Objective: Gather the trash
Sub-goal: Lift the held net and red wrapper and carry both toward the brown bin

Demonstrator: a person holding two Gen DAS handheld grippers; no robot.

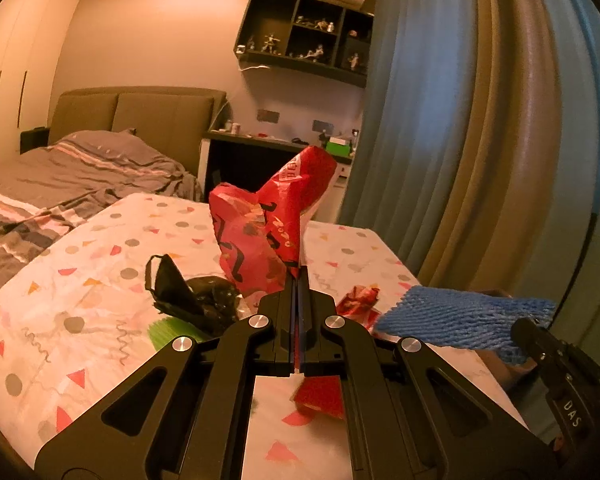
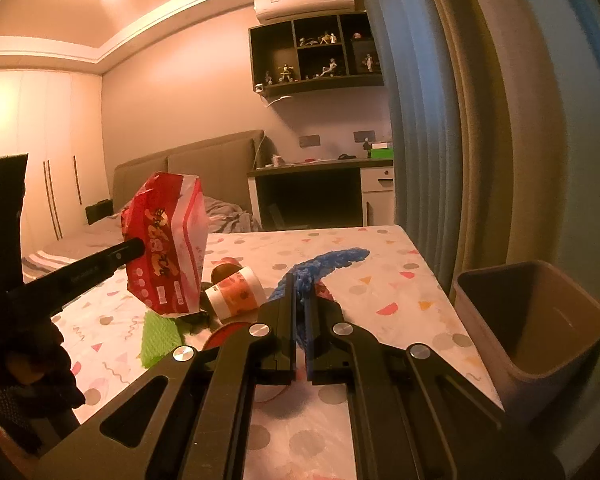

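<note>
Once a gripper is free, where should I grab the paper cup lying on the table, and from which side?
Take the paper cup across its body near the white rim, coming down from above. It lies on its side with its mouth toward the right, so the curved wall faces up. The green foam net and red snack bag crowd its left; the right side looks more open.

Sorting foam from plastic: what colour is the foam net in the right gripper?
Blue foam net, clearest in the left wrist view.

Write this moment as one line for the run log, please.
left gripper: shut on red plastic snack bag | right gripper: shut on blue foam net sleeve | brown square bin: unfilled
</note>
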